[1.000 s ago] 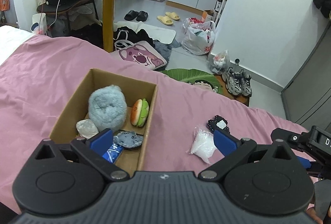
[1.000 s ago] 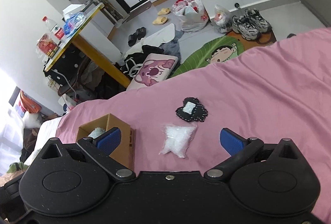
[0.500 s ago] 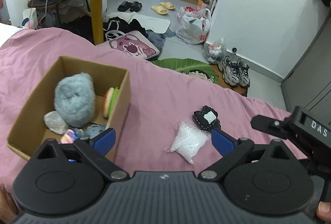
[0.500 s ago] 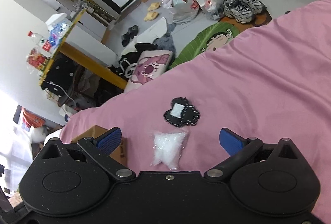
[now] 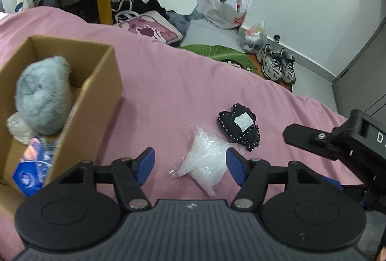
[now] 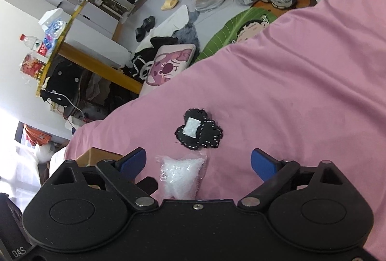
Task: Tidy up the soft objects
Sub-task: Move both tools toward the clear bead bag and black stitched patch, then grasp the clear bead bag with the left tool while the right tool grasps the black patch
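Left gripper (image 5: 190,164) spread wide, blue pads either side of the clear bead pouch (image 5: 203,161) on the pink bedsheet (image 5: 168,82); black stitched plush (image 5: 240,124) lies just beyond, to the right. Right gripper (image 6: 198,164) also spread, holding nothing, near both items. Cardboard box (image 5: 96,97) to the left holds a grey fluffy toy (image 5: 41,97).

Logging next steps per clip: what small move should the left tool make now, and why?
Probably ease the left tool down and close on the clear bag: its fingers are open on either side of the bag, which lies loose on the pink bedcover, outside the cardboard box.
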